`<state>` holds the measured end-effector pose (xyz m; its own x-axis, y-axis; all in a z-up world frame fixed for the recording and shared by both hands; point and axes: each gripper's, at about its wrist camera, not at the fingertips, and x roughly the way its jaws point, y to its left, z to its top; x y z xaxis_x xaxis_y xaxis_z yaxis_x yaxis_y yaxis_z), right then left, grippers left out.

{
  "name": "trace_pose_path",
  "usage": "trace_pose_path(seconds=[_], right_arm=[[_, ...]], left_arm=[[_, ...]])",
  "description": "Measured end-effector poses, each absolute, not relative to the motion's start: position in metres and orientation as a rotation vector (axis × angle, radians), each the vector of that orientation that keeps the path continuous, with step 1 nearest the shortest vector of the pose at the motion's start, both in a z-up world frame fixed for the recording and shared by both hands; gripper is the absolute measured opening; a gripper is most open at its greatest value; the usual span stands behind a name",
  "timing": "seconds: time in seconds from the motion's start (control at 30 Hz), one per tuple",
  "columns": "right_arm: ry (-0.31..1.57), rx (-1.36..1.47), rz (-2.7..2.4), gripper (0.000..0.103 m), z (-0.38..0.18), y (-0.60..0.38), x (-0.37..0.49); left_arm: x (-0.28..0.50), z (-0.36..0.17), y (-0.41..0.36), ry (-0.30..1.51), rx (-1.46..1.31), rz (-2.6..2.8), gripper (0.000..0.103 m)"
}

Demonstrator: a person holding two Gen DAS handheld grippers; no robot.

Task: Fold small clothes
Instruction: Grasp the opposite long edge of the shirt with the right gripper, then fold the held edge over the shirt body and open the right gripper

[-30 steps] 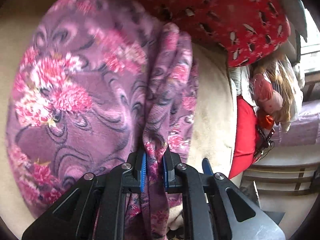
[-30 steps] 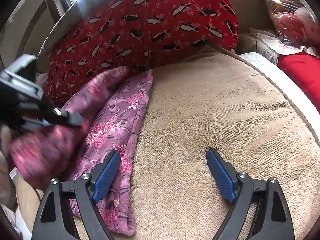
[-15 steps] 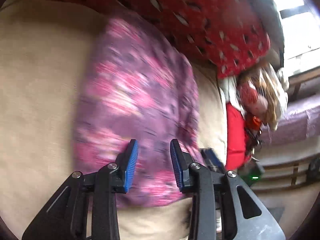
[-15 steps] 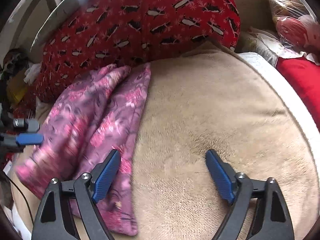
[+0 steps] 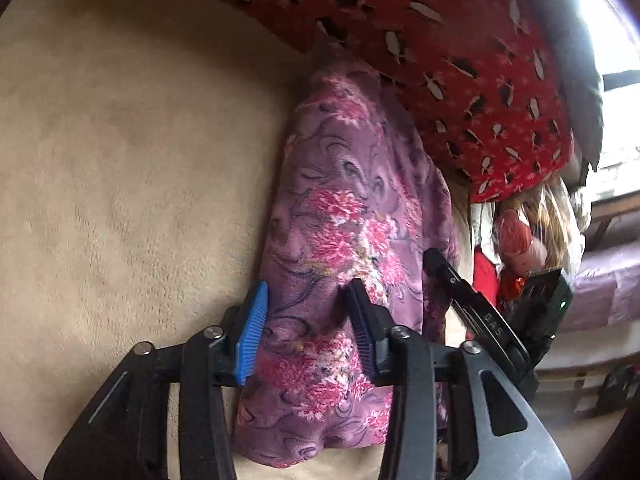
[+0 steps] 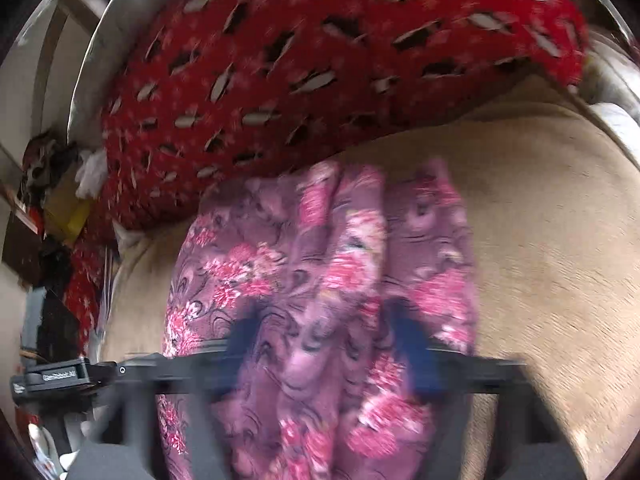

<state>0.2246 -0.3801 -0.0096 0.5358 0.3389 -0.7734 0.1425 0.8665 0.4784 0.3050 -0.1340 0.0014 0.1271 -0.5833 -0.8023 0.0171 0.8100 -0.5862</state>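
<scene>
The purple flowered cloth [image 5: 352, 216] looks soft, light and floppy. It is straddled by the half-open left gripper [image 5: 308, 328] and the open, blurred right gripper [image 6: 328, 344]. An edge is best pinched.

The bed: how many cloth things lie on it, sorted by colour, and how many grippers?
Purple floral garment: 1
Red patterned pillow: 1
Beige blanket underneath: 1
Grippers, left and right, both open: 2
Total: 5

Beige blanket [image 5: 120, 152] w/ floral garment [image 5: 344, 220]
</scene>
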Motion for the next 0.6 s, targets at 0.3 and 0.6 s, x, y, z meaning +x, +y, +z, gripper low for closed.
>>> trace_pose_path(seconds=[0.3,0.6], right_arm=[[0.977,0.603,0.097,0.007,-0.034,-0.427,0.193],[0.872,0.723,0.179,0.048,0.003,-0.429,0.118]], left_arm=[[0.289,-0.012,-0.161,1.384,-0.284,-0.428,0.059],[0.249,0.002,-0.17,1.338,-0.123,-0.453,0.059]])
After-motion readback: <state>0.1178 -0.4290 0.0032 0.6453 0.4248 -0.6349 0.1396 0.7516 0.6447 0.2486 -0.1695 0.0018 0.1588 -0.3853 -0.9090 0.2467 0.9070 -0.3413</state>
